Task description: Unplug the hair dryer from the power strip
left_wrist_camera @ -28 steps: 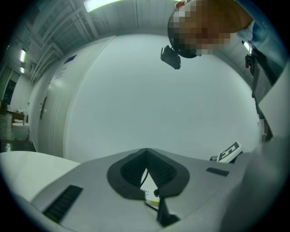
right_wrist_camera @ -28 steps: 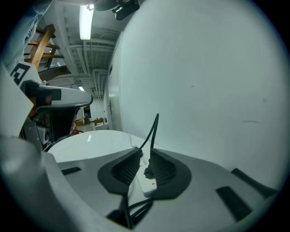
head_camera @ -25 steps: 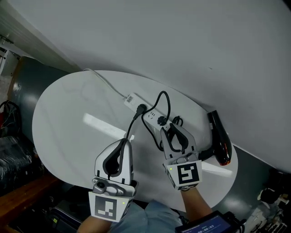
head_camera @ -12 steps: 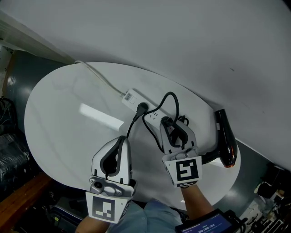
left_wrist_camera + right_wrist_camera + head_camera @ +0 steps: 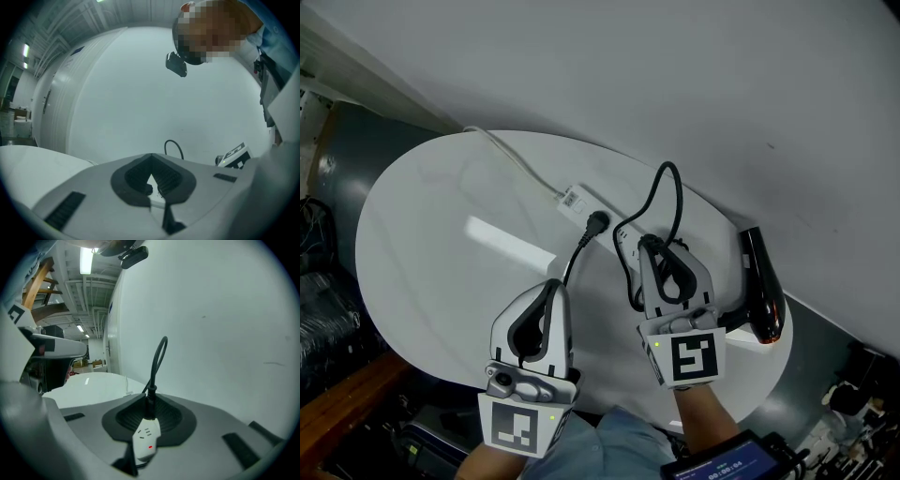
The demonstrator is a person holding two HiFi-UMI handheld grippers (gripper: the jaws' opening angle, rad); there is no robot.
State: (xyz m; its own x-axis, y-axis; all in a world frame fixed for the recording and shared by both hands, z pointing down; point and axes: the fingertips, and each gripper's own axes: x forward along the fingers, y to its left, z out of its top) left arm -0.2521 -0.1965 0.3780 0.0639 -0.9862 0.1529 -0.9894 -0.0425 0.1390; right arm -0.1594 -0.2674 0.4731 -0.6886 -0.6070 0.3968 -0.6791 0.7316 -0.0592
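Observation:
A white power strip (image 5: 575,201) lies on the round white table (image 5: 431,234). My right gripper (image 5: 652,246) reaches its far end, and its jaws are closing on the black hair dryer plug (image 5: 149,404), which sits pinched between the pads above the strip's end (image 5: 144,439). The plug's cable (image 5: 672,187) loops upward. Right of the gripper, at the table's edge, lies the black hair dryer (image 5: 761,281). My left gripper (image 5: 551,286) rests nearer me, shut, with nothing seen between its fingertips (image 5: 150,159). Whether the plug is out of the socket is hidden.
A second black plug (image 5: 598,222) sits in the strip; its cable runs down past the left gripper's tip. The strip's white cord (image 5: 506,159) leaves over the table's far left edge. A pale wall stands just behind the table.
The right gripper's jaws have narrowed onto the plug. The cable loop above it stands taller than before. The left gripper has stayed put.

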